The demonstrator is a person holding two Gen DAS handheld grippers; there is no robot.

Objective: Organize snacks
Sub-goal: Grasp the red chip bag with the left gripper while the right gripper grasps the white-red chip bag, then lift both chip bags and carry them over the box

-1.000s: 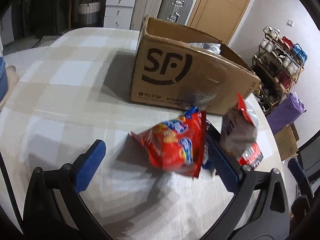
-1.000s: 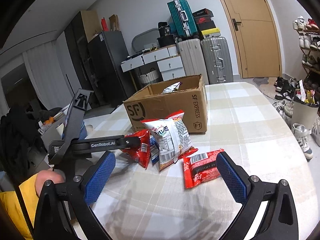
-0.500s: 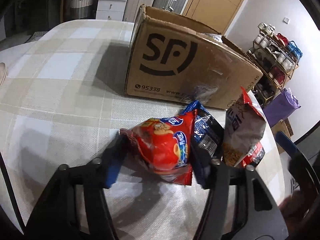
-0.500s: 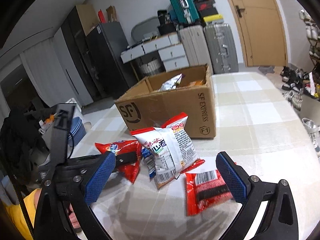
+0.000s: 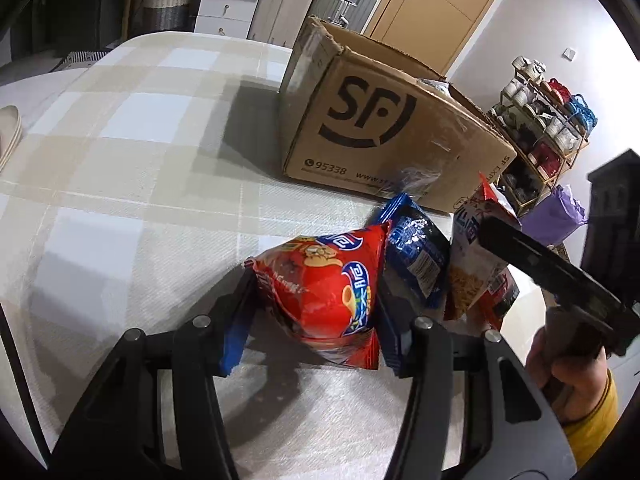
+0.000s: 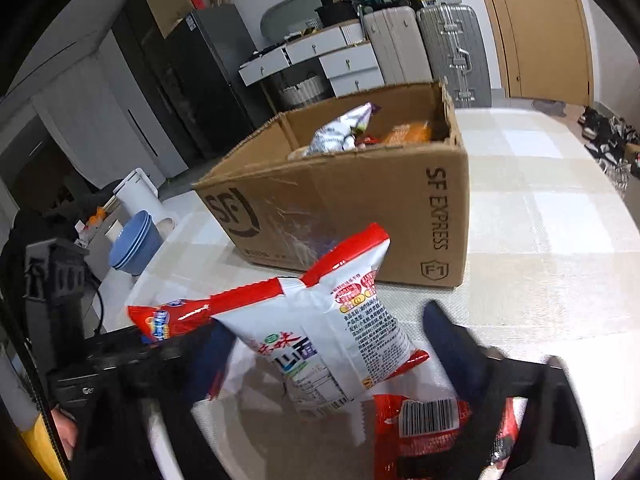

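Between the blue pads of the left gripper (image 5: 316,316) sits the red snack bag (image 5: 328,284), and the jaws look closed onto its lower body, the film bulging above the pinch; I judge it a firm hold, though the bag's base seems not yet lifted off the checked tablecloth (image 5: 132,184). The right gripper (image 6: 328,364) stands with its jaws partly open on either side of the white and red noodle packet (image 6: 320,340); the pads are blurred, and I cannot tell whether either one touches the film, so no grip shows yet. A flat red packet with a barcode (image 6: 424,420) lies on the cloth just under that packet, and a blue and black packet (image 5: 416,252) leans between the two bags. Beyond them the SF cardboard box (image 6: 360,216) stands open with a silver bag (image 6: 340,132) and something orange already inside. The step in hand seems to be gripping a bag with each tool for transfer to the box. To do it well, the right jaws should close on the packet's body, not on its crimped seam, and miss the barcode packet below. The left should lift straight up before travelling, so the leaning blue packet is not dragged, and both bags must rise over the box's near wall before release.
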